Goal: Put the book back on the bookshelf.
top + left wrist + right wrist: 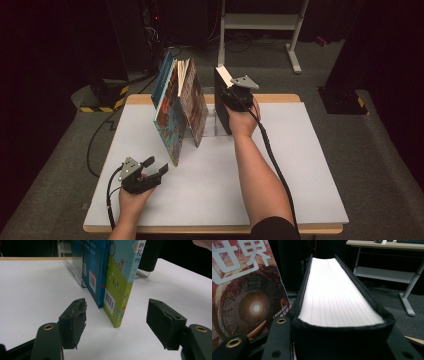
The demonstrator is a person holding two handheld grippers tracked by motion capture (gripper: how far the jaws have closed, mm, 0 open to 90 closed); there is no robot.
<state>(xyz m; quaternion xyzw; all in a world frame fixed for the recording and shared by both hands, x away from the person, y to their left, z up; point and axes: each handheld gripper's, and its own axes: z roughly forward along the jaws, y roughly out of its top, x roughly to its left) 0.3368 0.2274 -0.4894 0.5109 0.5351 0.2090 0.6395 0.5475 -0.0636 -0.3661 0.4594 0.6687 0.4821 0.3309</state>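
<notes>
A: White tabletop first, far left: the table [300,165] carries everything, and the left hand-held gripper [156,167] hovers low over its near-left part, a hand [131,202] behind it.

B: What are its jaws doing?

A: Standing wide apart with nothing between the pads. In the left gripper view its fingertips [76,315] frame the bottom edges of two upright books, a blue book [96,272] and a green book [120,287], both a little way ahead and untouched.

B: And further right?

A: From the high view, a row of colourful books [180,107] stands mid-table, leaning so the tops splay outward. A clear plastic bookend [73,268] sits against the blue one. The outermost has a reddish cover [247,297] with large white characters.

B: Then the right side?

A: Just right of that row stands a thick black book [222,107], upright on the table, near the far edge. The right hand-held gripper [239,97] is clamped on it from the near side, up high. In the right gripper view the pale page block [334,295] runs away between the jaws, the dark cover pressed on both sides.
</notes>
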